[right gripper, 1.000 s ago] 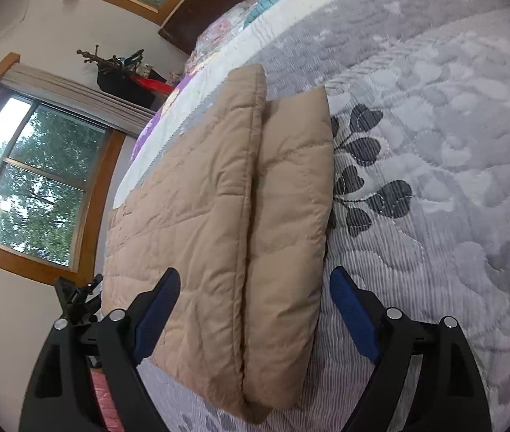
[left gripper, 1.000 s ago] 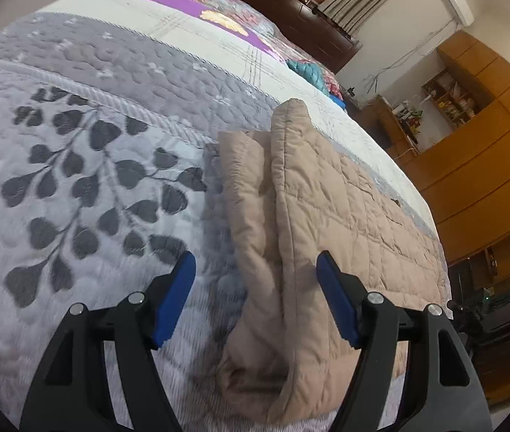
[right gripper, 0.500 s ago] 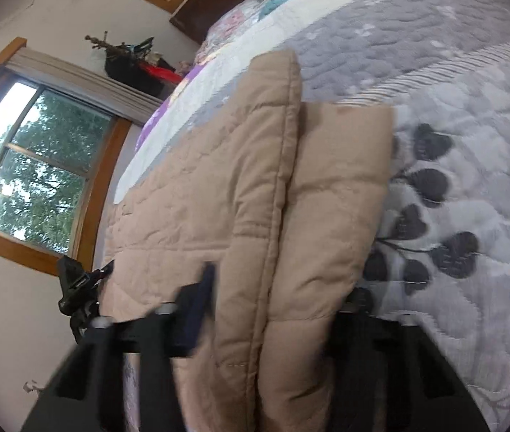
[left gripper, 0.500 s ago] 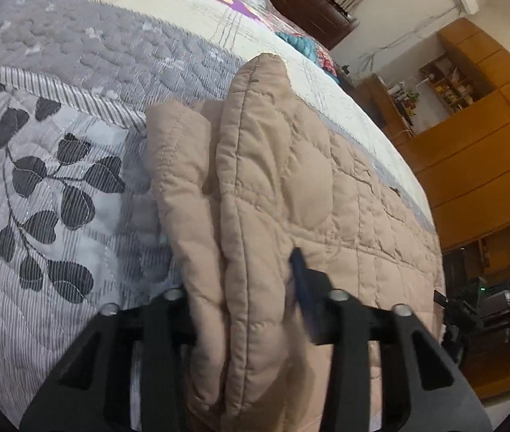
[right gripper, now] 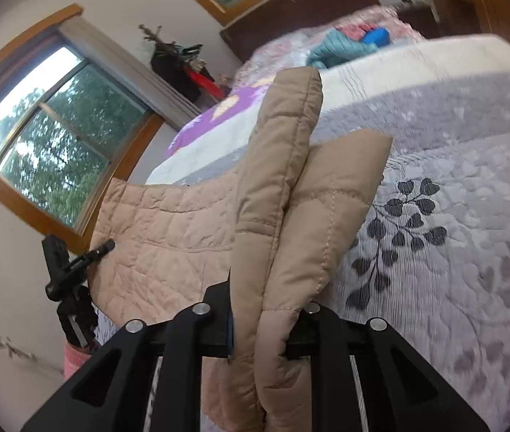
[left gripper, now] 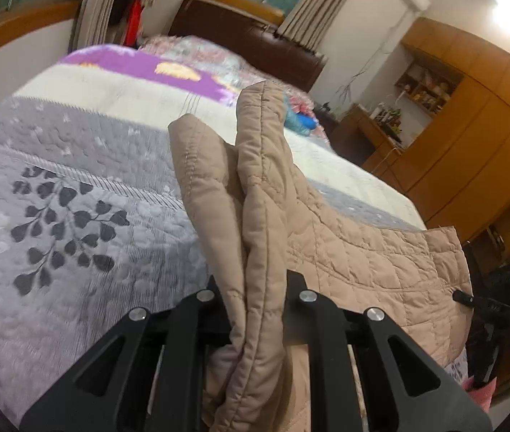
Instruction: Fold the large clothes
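Since the earlier frame my two claws, then standing wide on either side of the folded edge, have just been closing and now each pinches it; the edge has also risen off the bed (left gripper: 75, 216). My left claw (left gripper: 255, 309) is clamped on the doubled layers of the tan quilted garment (left gripper: 265, 216), cloth filling the narrow gap between its pads. My right claw (right gripper: 265, 320) is clamped likewise on the other end of the same folded edge. The garment's gripped ends stand up from each claw, while the rest of it sags between them and trails back toward the foot of the bed, above the grey leaf-print bedspread (right gripper: 452, 252).

The step in hand, as I judge it, is carrying this edge across to make the next fold. To do it well I keep both claws level with each other and the span between them lightly taut, so the layers stay aligned and neither slips out. I lift only until the hanging part clears the bedspread, then lay the edge down squarely before letting go. The padded cloth is bulky and may spring open.
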A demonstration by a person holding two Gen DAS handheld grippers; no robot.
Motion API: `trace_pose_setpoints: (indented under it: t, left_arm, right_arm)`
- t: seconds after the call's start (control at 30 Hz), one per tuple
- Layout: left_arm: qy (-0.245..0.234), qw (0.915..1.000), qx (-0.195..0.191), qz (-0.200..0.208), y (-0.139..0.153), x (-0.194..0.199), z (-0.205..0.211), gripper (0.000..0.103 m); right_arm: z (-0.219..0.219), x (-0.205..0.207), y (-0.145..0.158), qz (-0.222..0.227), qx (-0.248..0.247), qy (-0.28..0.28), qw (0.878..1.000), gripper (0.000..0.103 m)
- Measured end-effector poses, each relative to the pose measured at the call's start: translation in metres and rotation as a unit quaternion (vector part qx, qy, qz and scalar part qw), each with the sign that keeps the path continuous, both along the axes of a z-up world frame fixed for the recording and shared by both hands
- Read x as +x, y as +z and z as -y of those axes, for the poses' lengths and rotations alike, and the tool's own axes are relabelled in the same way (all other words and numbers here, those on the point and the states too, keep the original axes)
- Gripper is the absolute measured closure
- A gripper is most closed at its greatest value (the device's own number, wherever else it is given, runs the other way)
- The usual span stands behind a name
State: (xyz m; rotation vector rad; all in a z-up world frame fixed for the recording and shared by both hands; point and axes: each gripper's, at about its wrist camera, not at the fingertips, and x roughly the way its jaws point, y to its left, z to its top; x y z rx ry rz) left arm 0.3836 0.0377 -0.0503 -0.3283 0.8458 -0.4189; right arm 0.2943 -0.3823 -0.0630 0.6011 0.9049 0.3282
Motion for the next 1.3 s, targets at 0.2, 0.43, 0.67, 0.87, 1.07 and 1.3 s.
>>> trace_pose_setpoints:
  t: [0.2,0.43,0.67,0.87,1.07,1.3]
  left_arm:
    - [-0.014,0.9995,-0.010,0.026,0.030,-0.088,-0.037,0.090]
    - [-0.015,0.9998,0.010,0.010,0.013,-0.158,-0.064,0.089]
    - [0.001,0.9978,0.035,-0.056,-0.060,-0.175,-0.084,0.087]
    - [0.016,0.9967,0.012,-0.079,-0.115,-0.168,-0.101,0.076]
    - [0.019,0.9975,0.018,-0.065,-0.126,-0.174,-0.099,0.072]
    - [0.049,0.9958,0.010,-0.076,-0.103,-0.185,-0.111,0.064]
  right_arm:
    - [-0.021,-0.063,0.026,0.015,-0.014,0.028,0.999,0.086]
    - [-0.042,-0.126,0.005,0.003,-0.014,0.053,0.998,0.086]
    - [-0.054,-0.150,-0.058,-0.055,-0.012,0.049,0.997,0.085]
    - [-0.040,-0.152,-0.112,-0.087,0.033,0.022,0.995,0.078]
    - [-0.032,-0.150,-0.139,-0.093,0.081,0.016,0.992,0.076]
    - [-0.028,-0.170,-0.115,-0.079,0.007,-0.006,0.997,0.057]
